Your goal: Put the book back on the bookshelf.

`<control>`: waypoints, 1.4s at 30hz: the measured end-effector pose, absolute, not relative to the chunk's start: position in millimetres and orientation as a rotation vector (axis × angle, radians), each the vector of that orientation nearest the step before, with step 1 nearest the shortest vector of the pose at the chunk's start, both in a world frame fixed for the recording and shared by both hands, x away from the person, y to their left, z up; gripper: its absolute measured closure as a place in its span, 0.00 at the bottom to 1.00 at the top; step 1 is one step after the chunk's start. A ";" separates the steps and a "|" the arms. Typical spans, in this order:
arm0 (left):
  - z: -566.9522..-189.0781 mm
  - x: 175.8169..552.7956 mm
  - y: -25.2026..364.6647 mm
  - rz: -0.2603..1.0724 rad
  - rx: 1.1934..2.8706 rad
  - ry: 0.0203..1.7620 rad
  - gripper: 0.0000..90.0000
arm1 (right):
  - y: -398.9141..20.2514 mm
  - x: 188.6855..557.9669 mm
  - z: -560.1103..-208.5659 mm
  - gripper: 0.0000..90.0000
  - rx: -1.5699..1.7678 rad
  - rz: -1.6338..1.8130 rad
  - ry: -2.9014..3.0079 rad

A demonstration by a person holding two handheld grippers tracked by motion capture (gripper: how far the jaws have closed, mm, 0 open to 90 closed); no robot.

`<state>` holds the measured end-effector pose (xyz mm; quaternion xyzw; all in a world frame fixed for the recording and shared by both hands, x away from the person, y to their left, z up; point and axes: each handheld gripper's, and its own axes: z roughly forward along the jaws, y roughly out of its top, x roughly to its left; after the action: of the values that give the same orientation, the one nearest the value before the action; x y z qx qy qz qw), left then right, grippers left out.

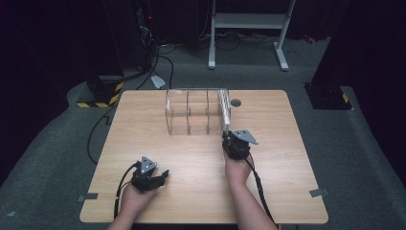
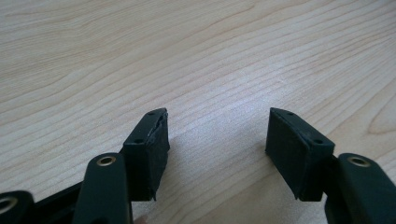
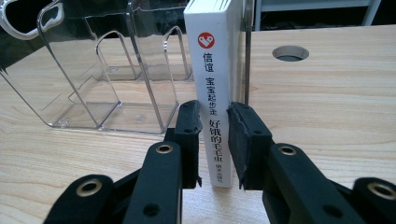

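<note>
The right gripper point(image 3: 214, 140) was closed on the spine of a thin white book with red heart logo and black Chinese letters point(image 3: 214, 70), both pads pressing it, approx. at the lower half of the spine. The book stood upright in the rightmost slot of the clear plastic rack with dividers point(image 1: 191, 115), at the far middle of the light wooden table point(image 1: 287, 191). In the high view the right gripper point(image 1: 229, 139) sat just in front of the rack's right end.

The left gripper point(image 2: 217, 140) was open, nothing between its pads, hovering low over bare wood; in the high view the left gripper point(image 1: 155, 179) was near the front edge, well apart from the rack.

Risks, as I judge: the grip is narrow and low on the spine, so the book could tilt or rotate between the pads when pulled. The book may also rub the rack's end wall and drag the light rack along, because no gripper holds the rack. A round hole in the table point(image 3: 289, 52) lies just beside, no real danger.

Count: 1 book, 1 rack, 2 grippers, 1 hole. I could not count the slots exactly; the other slots looked empty.
</note>
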<state>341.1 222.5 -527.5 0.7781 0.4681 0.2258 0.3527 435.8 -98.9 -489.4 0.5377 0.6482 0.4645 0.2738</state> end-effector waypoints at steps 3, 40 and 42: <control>-527.5 341.1 222.5 0.583 2.013 1.211 0.43 | -98.1 436.9 -489.0 0.82 1.451 1.247 1.744; -527.6 341.4 222.8 0.583 2.012 1.210 0.44 | -96.2 445.4 -486.0 0.81 1.425 1.216 1.739; -527.6 341.4 222.8 0.583 2.012 1.209 0.44 | -95.7 445.2 -486.1 0.81 1.426 1.217 1.739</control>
<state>341.4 222.8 -527.6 0.7780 0.4678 0.2253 0.3538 445.2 -95.7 -486.1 0.5341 0.6513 0.4557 0.2880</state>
